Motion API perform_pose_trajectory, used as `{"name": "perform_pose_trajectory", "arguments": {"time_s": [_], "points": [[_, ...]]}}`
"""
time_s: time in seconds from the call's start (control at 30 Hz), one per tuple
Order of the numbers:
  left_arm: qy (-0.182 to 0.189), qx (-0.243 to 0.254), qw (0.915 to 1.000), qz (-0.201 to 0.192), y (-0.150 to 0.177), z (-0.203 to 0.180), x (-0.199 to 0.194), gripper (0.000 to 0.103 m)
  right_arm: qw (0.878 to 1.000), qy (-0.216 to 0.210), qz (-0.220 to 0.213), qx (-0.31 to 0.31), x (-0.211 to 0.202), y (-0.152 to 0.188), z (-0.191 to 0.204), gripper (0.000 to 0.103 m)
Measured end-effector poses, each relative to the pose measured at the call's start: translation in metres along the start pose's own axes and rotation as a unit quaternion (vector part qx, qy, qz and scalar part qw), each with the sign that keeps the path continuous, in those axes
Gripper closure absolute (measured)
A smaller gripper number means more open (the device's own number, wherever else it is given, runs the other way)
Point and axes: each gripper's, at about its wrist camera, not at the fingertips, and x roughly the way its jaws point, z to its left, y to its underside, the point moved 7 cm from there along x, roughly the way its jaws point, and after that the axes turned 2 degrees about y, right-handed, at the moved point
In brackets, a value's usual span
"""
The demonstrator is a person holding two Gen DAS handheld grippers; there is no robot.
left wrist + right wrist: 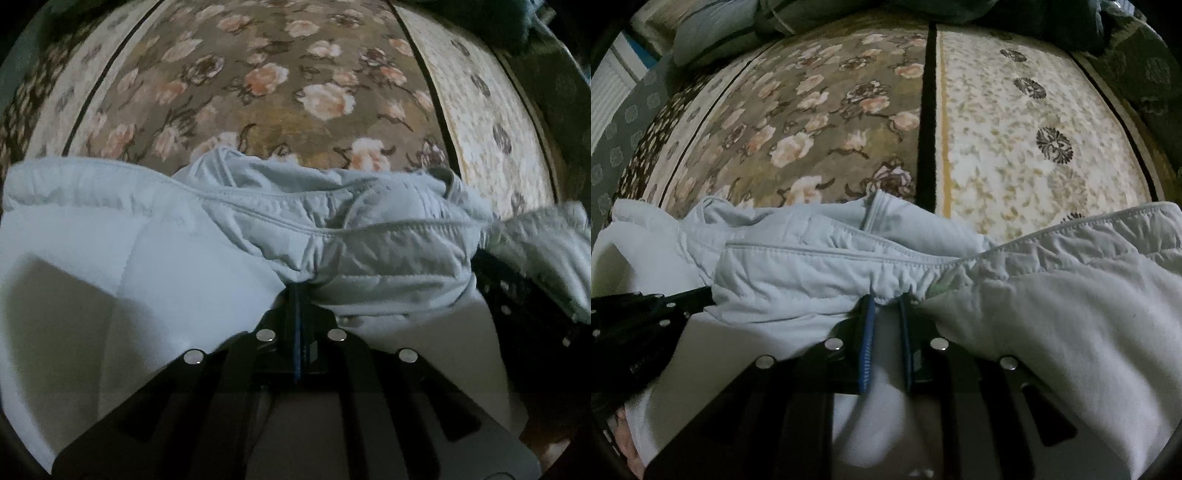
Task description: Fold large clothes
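Both grippers, left [300, 291] and right [888, 299], are clamped side by side on the garment's [147, 258] gathered hem, which runs crosswise above the rug [258, 74].

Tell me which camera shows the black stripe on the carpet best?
The right wrist view: the black stripe runs thick and straight up the middle of the carpet. The left wrist view shows it only as a thin curved line off to the side.
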Motion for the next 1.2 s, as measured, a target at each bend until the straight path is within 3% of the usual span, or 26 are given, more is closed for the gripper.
{"name": "perform_pose_trajectory", "arguments": {"time_s": [0.1, 0.23, 0.37, 0.5, 0.6, 0.67, 0.8, 0.97, 1.1, 1.2], "points": [[0.004, 0.003, 0.9999, -0.016, 0.008, -0.001, -0.018, 0.103, 0.998, -0.041, -0.046, -0.01, -0.037, 0.007, -0.006, 0.091], [0.009, 0.058, 0.9934, -0.099, 0.044, -0.006, -0.084, 0.103, 0.99, -0.051, -0.12, -0.048, -0.117, 0.034, -0.013, 0.085], [0.002, 0.057, 0.988, -0.144, 0.099, 0.025, -0.122, 0.102, 0.99, -0.052, -0.131, -0.011, -0.169, 0.078, -0.049, 0.085], [-0.02, 0.038, 0.9851, -0.166, 0.135, 0.068, -0.134, 0.102, 0.99, -0.009, -0.14, 0.013, -0.19, 0.117, -0.095, 0.084], [0.01, 0.023, 0.9836, -0.178, 0.152, 0.098, -0.139, 0.102, 0.989, 0.028, -0.14, 0.027, -0.18, 0.129, -0.123, 0.082], [-0.03, 0.014, 0.9824, -0.184, 0.155, 0.112, -0.141, 0.102, 0.99, 0.053, -0.124, 0.029, -0.156, 0.132, -0.135, 0.08], [-0.023, -0.018, 0.9824, -0.184, 0.164, 0.137, -0.138, 0.102, 0.991, 0.09, -0.101, 0.0, -0.119, 0.126, -0.131, 0.08], [-0.034, -0.029, 0.9822, -0.182, 0.153, 0.152, -0.119, 0.102, 0.996, 0.062, -0.065, 0.022, -0.086, 0.12, -0.14, 0.081], [-0.046, -0.014, 0.9858, -0.161, 0.148, 0.151, -0.097, 0.102, 0.996, 0.059, -0.057, 0.018, -0.075, 0.118, -0.143, 0.08], [-0.035, -0.019, 0.9886, -0.145, 0.146, 0.151, -0.081, 0.102, 0.996, 0.059, -0.06, 0.015, -0.072, 0.119, -0.144, 0.079]]}}
